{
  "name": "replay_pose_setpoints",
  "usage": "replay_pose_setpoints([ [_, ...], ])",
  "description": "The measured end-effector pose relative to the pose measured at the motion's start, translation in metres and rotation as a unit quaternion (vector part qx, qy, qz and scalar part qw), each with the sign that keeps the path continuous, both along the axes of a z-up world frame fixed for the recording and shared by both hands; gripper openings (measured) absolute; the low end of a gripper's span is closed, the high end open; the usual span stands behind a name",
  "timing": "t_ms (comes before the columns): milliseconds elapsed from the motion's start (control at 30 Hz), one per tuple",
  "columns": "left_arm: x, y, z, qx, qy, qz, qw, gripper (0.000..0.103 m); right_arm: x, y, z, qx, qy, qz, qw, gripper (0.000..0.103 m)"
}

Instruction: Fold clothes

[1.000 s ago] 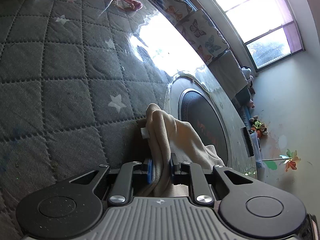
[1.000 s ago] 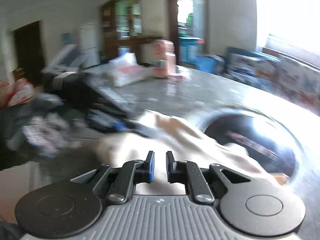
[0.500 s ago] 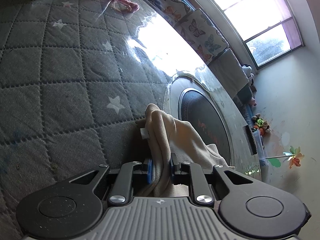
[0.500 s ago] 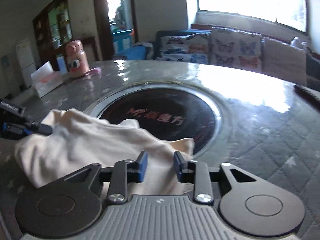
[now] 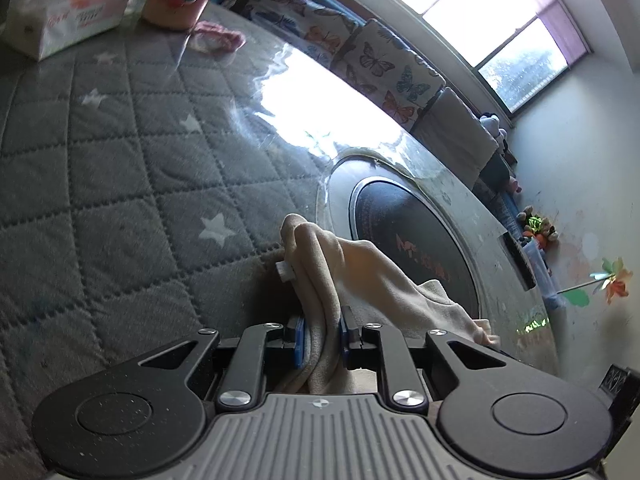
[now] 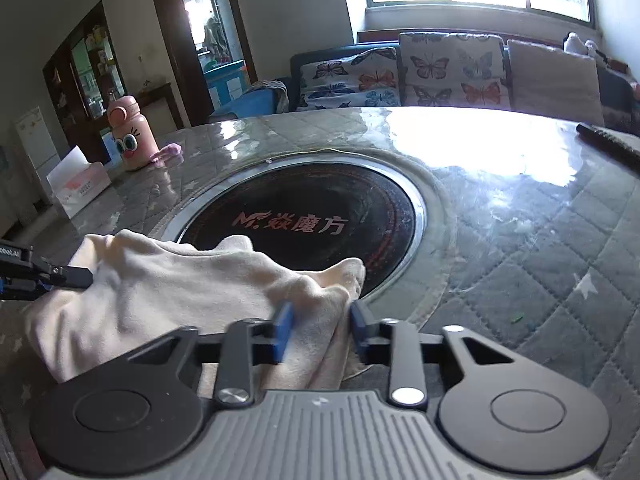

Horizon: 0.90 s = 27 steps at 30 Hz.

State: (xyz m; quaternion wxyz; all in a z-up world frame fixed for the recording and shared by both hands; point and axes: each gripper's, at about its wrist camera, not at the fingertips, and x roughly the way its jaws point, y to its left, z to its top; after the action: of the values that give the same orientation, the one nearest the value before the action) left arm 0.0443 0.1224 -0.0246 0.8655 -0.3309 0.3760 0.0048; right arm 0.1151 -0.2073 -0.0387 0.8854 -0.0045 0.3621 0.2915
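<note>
The cream garment (image 6: pixel 168 292) lies bunched between both grippers, not yet folded flat. The left gripper (image 5: pixel 322 338) clamps one bunched end. The right gripper (image 6: pixel 320 330) is closing, its jaws narrow, with the other end between them. Ahead of the jaws the quilted table cover (image 6: pixel 560 272) offers open room; the round black cooktop (image 6: pixel 320 220) lies just beyond the cloth.

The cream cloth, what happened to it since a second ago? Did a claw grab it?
The right claw swung in over the cream cloth, opened around its near corner, and is now closing on it, with the cloth bunched between the pads. The left claw stayed clamped on the other end. The round table looks the same.
</note>
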Motion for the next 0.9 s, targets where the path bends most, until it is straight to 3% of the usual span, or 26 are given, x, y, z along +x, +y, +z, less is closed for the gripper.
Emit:
replay_pose_setpoints([
  [67,-0.001,-0.002,0.003,0.012,-0.007,-0.005,0.9999,0.016,0.000,0.001,0.001,0.011,0.006,-0.003,1.000,0.011],
  [333,-0.009,0.000,0.017,0.039,-0.041,-0.017,0.9983,0.014,-0.015,0.016,0.033,0.020,-0.040,0.018,0.999,0.009],
  [567,-0.024,0.032,0.034,0.043,-0.065,0.022,0.9967,0.014,-0.011,0.067,0.066,0.017,-0.080,0.071,0.994,0.008],
  [900,-0.029,0.102,0.058,0.077,-0.078,0.100,0.9889,0.014,0.016,0.153,0.072,0.038,-0.089,0.124,0.988,0.008],
])
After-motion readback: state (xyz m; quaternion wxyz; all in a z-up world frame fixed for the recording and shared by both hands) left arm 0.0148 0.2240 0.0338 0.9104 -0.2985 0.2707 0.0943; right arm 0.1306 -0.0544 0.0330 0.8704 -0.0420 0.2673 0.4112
